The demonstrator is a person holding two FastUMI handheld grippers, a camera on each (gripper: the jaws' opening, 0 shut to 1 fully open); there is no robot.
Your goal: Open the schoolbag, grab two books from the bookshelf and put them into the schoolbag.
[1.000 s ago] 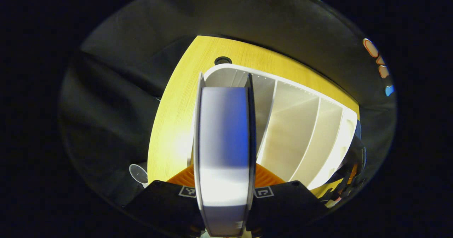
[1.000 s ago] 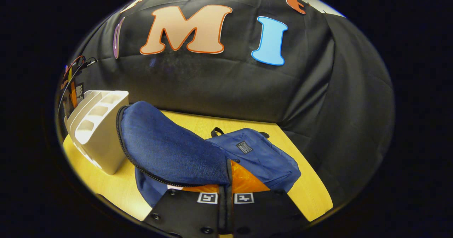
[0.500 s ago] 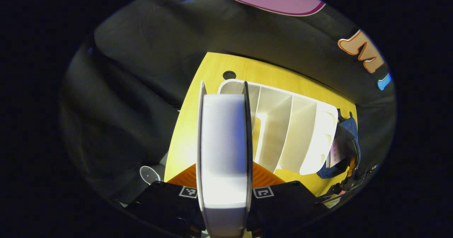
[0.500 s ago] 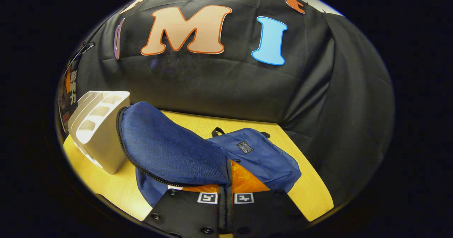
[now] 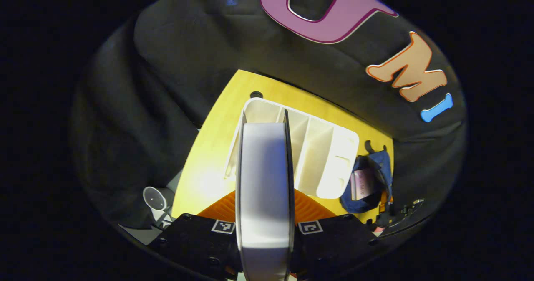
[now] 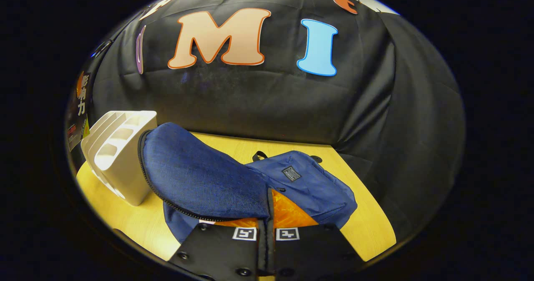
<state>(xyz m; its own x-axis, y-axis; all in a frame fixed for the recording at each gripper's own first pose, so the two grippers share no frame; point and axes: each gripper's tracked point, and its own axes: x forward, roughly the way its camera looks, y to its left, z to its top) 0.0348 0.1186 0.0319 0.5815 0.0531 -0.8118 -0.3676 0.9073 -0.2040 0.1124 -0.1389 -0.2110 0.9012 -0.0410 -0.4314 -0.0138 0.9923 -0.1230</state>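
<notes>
Overhead, left gripper (image 5: 263, 247) clenched on thick book (image 5: 263, 181), above white bookshelf (image 5: 321, 155) on yellow table (image 5: 208, 164), likely bound for schoolbag (image 5: 371, 181) just beside shelf. Right gripper (image 6: 266, 235) pinched shut on bag's flap (image 6: 200, 176), lifted, seemingly to keep mouth open. One book apparently already inside.

The left gripper view looked steeply down from above the table (image 5: 217, 147), close behind a book (image 5: 263, 189) filling its centre, with the bookshelf (image 5: 317, 155) below. The right gripper view sat low and near the schoolbag (image 6: 233, 181), facing the booth wall. Both views shared the bookshelf (image 6: 121, 155), the table (image 6: 367, 222) and, probably, the schoolbag (image 5: 369, 181).
</notes>
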